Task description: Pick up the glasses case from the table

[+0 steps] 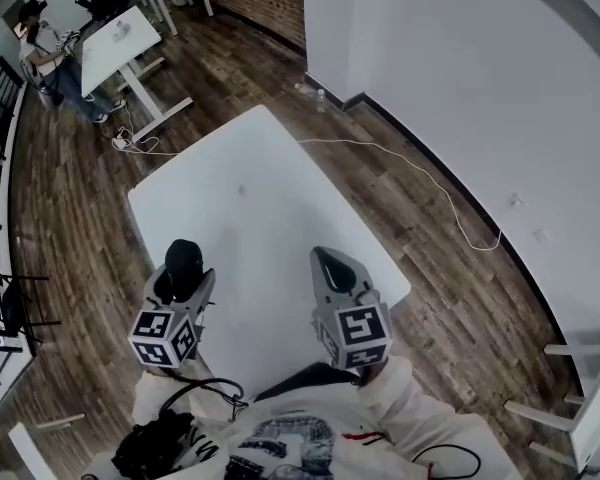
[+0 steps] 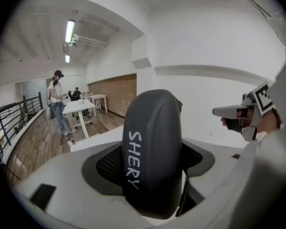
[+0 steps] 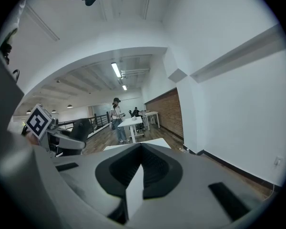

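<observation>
Your left gripper [image 1: 185, 284] has the glasses case [image 1: 184, 257] clamped between its jaws. The case is a dark, rounded hard shell held on edge w/ one pad pressing each broad side. In the left gripper view the case [image 2: 152, 151] fills the gap between the jaws, white lettering running down its face, and it's up off the white table [image 1: 265, 193] rather than resting on it. In the head view it sits over the table's near-left part, close to your body.

Your right gripper [image 1: 333, 266] is empty – its jaws are brought together to a point, w/ only a thin sliver of light between the pads in the right gripper view [image 3: 133, 187]. It hangs over the near-right part of the table, just beside the left one but not touching it. Each gripper shows in the other's view, marker cube included.

Rest of the tabletop is bare white. A light cable [image 1: 420, 173] trails across the wood floor [image 1: 80, 198] by the white wall, and a person [image 1: 42, 50] stands at another white table in the far corner – well apart from you.
</observation>
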`<state>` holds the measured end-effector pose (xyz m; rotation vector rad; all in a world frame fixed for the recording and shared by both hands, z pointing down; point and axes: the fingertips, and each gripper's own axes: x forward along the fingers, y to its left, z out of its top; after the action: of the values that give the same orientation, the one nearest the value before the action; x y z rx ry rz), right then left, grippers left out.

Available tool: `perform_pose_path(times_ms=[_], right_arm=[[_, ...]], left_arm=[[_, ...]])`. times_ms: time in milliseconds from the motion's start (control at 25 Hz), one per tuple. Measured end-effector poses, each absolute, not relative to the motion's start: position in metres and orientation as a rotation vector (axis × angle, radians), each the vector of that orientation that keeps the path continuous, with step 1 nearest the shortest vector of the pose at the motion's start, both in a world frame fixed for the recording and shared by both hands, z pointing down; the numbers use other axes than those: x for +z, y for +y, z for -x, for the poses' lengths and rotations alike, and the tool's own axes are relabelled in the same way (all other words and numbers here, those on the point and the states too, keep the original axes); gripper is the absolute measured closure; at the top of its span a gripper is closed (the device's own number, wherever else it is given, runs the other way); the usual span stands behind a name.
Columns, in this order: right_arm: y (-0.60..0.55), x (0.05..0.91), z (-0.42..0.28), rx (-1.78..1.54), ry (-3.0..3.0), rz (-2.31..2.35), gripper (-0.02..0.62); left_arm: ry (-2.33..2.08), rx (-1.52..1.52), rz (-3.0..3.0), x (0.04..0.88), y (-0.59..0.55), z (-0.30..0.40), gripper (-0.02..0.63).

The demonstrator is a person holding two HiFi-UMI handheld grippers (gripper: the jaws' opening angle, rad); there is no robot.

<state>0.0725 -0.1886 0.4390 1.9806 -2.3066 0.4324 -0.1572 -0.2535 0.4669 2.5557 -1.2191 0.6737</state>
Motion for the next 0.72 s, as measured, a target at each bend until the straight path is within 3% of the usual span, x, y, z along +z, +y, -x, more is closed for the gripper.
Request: perform_pose_path(times_ms=[360, 720], right_arm=[[-0.193, 0.419, -0.047, 0.398, -2.383, -1.921, 0.592], [-0.192, 0.407, -0.039, 0.343, -2.437, -1.874, 0.595]], left_arm=[[-1.357, 0.477, -2.504, 0.425, -0.237, 0.182, 0.245], [-1.397, 0.498, -2.550, 0.411, -0.230, 0.173, 0.244]])
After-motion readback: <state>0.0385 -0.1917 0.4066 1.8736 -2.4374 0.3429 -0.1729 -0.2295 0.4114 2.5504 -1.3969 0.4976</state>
